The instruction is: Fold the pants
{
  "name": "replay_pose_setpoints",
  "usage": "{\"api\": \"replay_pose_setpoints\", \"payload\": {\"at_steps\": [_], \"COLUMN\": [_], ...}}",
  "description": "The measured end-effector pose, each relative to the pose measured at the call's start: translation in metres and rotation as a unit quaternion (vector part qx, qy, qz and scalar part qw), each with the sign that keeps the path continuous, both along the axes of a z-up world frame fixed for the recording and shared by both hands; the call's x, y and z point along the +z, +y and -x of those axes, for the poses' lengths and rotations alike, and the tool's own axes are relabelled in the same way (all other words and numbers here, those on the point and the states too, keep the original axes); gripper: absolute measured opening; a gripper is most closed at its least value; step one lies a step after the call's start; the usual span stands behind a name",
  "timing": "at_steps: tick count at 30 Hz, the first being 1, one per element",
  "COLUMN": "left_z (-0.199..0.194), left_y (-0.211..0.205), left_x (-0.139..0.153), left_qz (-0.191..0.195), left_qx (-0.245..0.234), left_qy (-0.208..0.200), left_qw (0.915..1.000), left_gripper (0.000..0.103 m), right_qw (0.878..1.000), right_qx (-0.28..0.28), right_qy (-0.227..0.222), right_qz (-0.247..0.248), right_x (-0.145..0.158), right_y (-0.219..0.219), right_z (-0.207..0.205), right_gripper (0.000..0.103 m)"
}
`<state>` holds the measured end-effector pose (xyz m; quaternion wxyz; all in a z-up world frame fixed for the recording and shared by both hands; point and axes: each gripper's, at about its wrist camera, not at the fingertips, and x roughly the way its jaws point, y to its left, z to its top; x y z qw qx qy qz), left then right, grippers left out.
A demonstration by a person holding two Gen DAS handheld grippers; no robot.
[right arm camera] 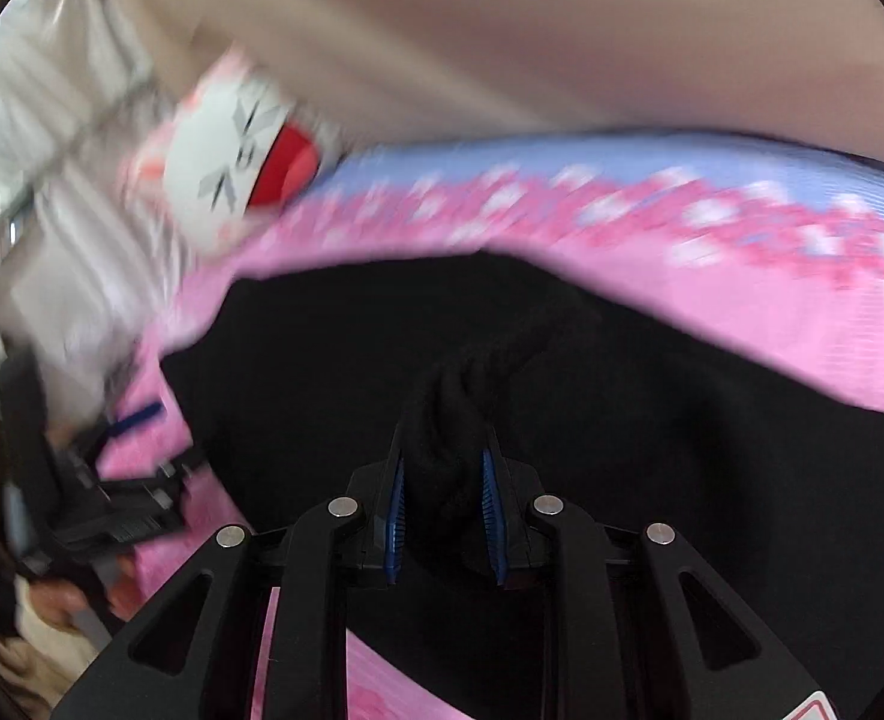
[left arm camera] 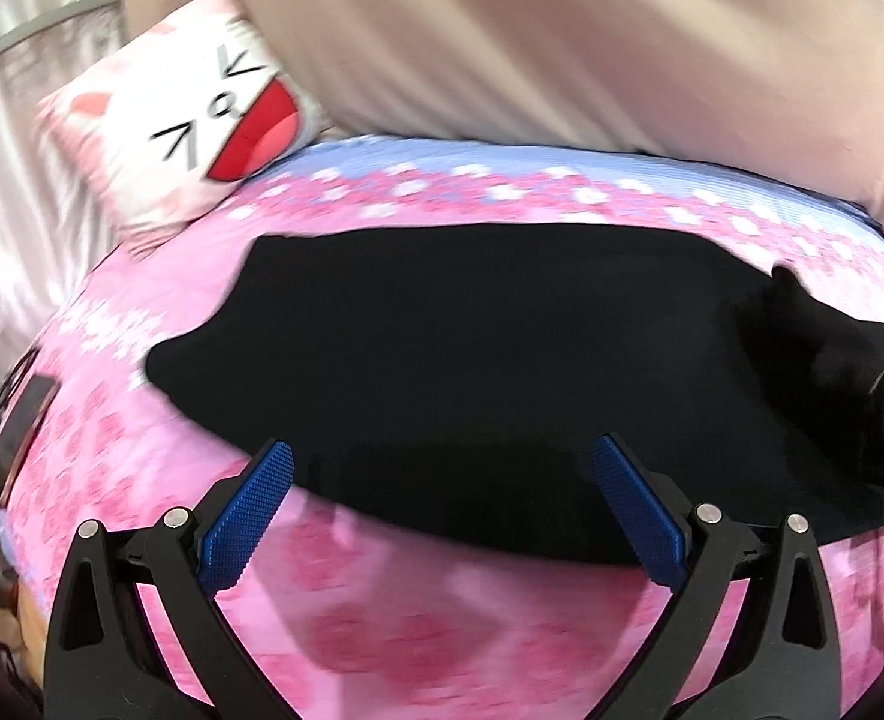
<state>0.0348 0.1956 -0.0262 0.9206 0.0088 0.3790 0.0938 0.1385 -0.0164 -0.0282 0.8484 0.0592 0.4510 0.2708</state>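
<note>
Two tongs work over one bed. Nearest in the left wrist view, the left tongs (left arm camera: 442, 468) stand spread wide, with nothing between the blue ribbed pads (left arm camera: 250, 516), and they hover just at the near edge of the black pants (left arm camera: 472, 360). Nearest in the right wrist view, the right tongs (right arm camera: 445, 516) are clenched on a bunched fold of the pants (right arm camera: 460, 420) — the dark cloth rises in a twisted ridge from between the pads and runs away from the camera.

Beyond the tongs, the pants lie spread flat on the pink flowered bedcover (left arm camera: 382, 618), as one broad dark shape across the middle of the bed. At the right edge of the left view, a blurred dark form (left arm camera: 832, 354) sits on the pants; I cannot tell exactly what it is. At the left of the right view, the left tongs (right arm camera: 136, 456) are seen over the bedcover, blurred.

Farther back, a cat-face pillow (left arm camera: 202, 120) rests at the head of the bed, and behind it hangs a beige curtain (left arm camera: 532, 30).
</note>
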Motion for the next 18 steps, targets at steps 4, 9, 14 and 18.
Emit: {"api": "replay_pose_setpoints", "payload": {"at_steps": [4,9,14,18], "left_z": [0.006,0.009,-0.007,-0.023], "left_y": [0.034,0.097,0.142,0.149], "left_x": [-0.003,-0.002,-0.013,-0.029], "left_qz": [0.020,0.101,0.157,0.214], "left_qx": [0.034,0.114,0.151,0.154], "left_qy": [-0.004,-0.022,-0.010,0.019], "left_qw": [0.9992,0.9882,0.9759,0.9644], "left_gripper": [0.098,0.098,0.098,0.098], "right_qw": [0.999,0.998,0.985,0.974], "right_qx": [0.018,-0.028,-0.135,-0.203], "right_qy": [-0.010,-0.051,-0.081,-0.060], "right_qz": [0.044,0.035,0.074,0.082], "right_x": [-0.009,0.029,0.046,0.039], "right_y": [0.033,-0.002,-0.077,-0.136], "right_z": [0.011,0.037,0.060,0.073], "right_gripper": [0.040,0.048,0.055,0.055]}}
